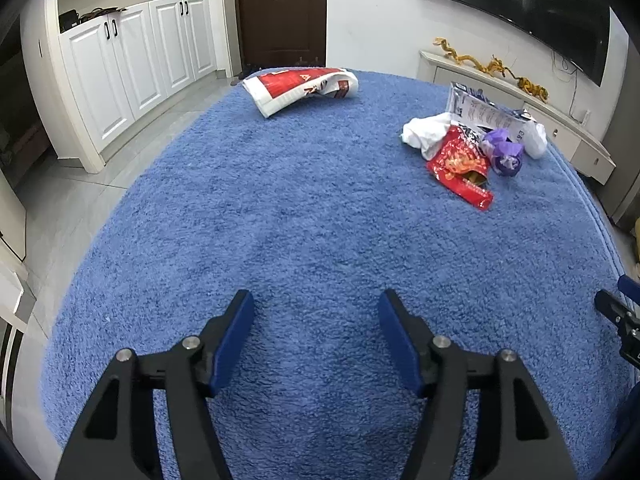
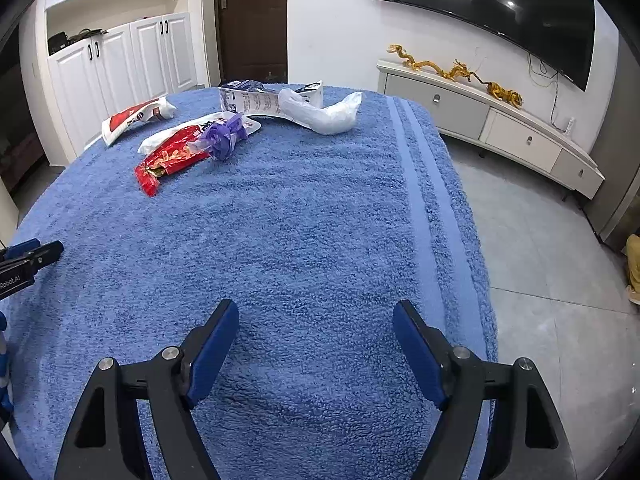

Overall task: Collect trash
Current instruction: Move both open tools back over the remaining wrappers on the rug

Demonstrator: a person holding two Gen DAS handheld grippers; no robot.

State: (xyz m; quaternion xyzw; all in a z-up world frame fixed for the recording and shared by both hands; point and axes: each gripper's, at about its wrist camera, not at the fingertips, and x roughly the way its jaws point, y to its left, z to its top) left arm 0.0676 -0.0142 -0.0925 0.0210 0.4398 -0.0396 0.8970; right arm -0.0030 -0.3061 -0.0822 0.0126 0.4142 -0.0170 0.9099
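Both hand-held grippers, left [image 1: 316,306] and right [image 2: 316,316], spread; red wrapper [image 2: 172,158] partly hidden.

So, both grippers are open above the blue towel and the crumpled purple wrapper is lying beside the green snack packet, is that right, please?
Nearly: the snack packet beside the purple wrapper is red, not green, as the right wrist view shows. Left gripper and right gripper are open above the blue towel.

You have on the blue towel [image 2: 304,248]: 2 red snack wrappers [image 2: 176,156] [image 2: 134,118] | 1 purple bag [image 2: 224,136] | 1 printed carton [image 2: 256,100] | 1 white plastic bag [image 2: 324,114]
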